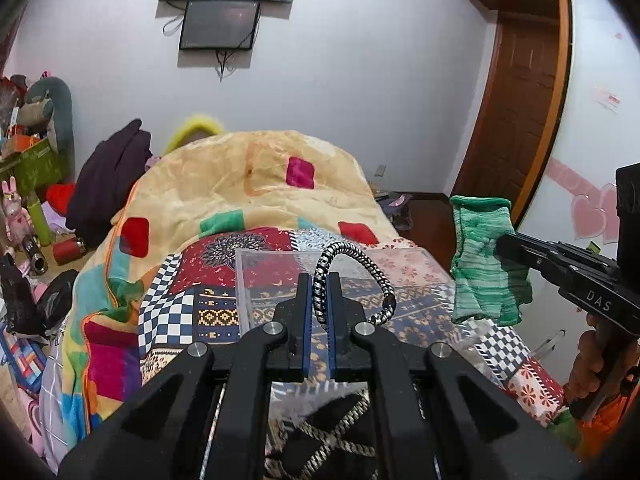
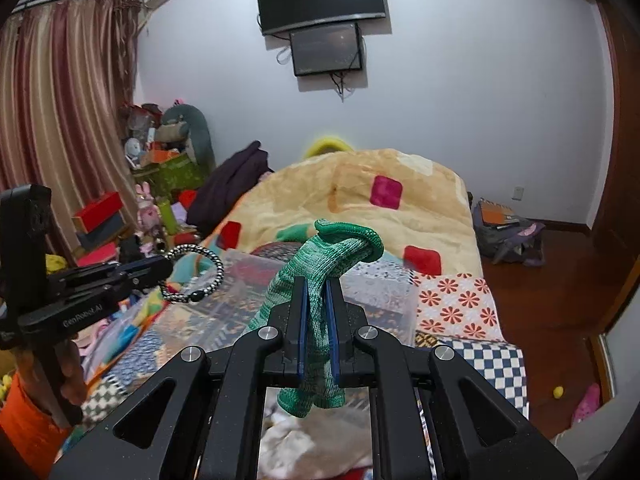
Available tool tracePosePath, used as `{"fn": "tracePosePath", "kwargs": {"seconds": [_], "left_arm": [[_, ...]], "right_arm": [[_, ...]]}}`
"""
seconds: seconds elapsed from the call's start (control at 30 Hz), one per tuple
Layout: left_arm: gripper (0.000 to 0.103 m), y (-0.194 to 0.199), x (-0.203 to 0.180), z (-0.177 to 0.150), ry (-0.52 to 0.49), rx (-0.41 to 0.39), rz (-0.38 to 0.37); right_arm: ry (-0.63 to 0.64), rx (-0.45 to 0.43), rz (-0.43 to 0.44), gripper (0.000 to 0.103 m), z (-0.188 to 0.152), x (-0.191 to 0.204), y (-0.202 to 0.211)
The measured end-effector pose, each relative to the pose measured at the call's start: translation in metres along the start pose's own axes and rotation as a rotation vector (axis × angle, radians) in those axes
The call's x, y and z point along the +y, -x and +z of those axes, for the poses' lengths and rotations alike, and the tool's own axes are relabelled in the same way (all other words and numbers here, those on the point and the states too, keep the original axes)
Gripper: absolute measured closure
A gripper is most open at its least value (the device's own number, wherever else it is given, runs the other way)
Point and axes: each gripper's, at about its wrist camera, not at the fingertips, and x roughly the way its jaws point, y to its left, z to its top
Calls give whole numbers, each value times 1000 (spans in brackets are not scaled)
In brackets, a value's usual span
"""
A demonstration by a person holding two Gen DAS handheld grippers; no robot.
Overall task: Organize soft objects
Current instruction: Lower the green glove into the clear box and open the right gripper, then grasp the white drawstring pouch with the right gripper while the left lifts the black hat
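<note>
Green glove (image 2: 320, 276); black-and-white cord (image 1: 352, 276).

Both grippers hang in open air above the bed, well apart from each other, with a clear gap between the left gripper (image 1: 319, 280) and the right gripper (image 2: 316, 288). Below them a clear plastic box (image 1: 280, 276) sits on the patterned quilt (image 1: 176, 292), its top open to approach from above. Beyond it a bulky heaped blanket (image 1: 256, 176) blocks the far end. The left bedside is crowded with clutter (image 2: 160, 184); to the right, bare wooden floor (image 2: 536, 304) lies open.
</note>
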Motion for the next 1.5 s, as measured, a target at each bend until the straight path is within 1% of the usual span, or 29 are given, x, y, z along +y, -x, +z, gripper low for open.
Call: {"fn": "tracePosePath", "kwargs": {"seconds": [0.2, 0.27, 0.37, 0.47, 0.6, 0.7, 0.8, 0.87, 0.93, 1.03, 1.1, 1.23, 1.3, 1.33, 1.4, 1.43, 1.47, 1.5], "left_arm": [[98, -40, 5, -1, -23, 86, 6], [98, -52, 4, -5, -37, 118, 12], [98, -65, 1, -12, -63, 154, 22], [98, -79, -2, -17, -82, 186, 30], [98, -87, -5, -21, -90, 219, 21], [97, -87, -9, -23, -94, 222, 19], [94, -85, -12, -23, -92, 226, 10], [91, -82, -14, -22, -95, 222, 11], [89, -78, -17, -20, -101, 211, 14], [84, -64, -22, -15, -109, 182, 19], [79, -54, -25, -11, -110, 159, 19], [71, -32, -32, -4, -123, 112, 23], [61, -18, -37, -1, -134, 82, 28], [58, -14, -38, 0, -137, 72, 29], [47, -1, -41, 0, -140, 46, 30], [45, 5, -42, -2, -142, 37, 31], [39, 10, -43, -3, -145, 30, 33], [34, 14, -43, -6, -148, 26, 36]], "right_arm": [[9, 59, -22, 95, -4, -12, -34], [-3, 84, -15, 95, -7, -14, -44], [-11, 132, -10, 95, -15, -15, -57], [10, 186, -7, 95, -22, -13, -70], [41, 242, -1, 95, -27, -9, -78], [49, 261, 0, 94, -27, -9, -78], [45, 263, 4, 87, -26, -10, -77], [49, 248, -2, 75, -24, -10, -70], [55, 228, -8, 68, -21, -8, -66], [61, 196, -9, 65, -16, -7, -53], [58, 176, -6, 64, -12, -6, -44], [54, 134, -7, 55, -6, -2, -26], [53, 112, -9, 50, -4, -1, -15], [51, 101, -8, 47, -3, -1, -9], [47, 82, -8, 40, -2, 0, 2], [45, 74, -9, 35, -2, 1, 6], [43, 65, -11, 30, -3, 1, 10], [42, 57, -14, 29, -4, 1, 15]]}}
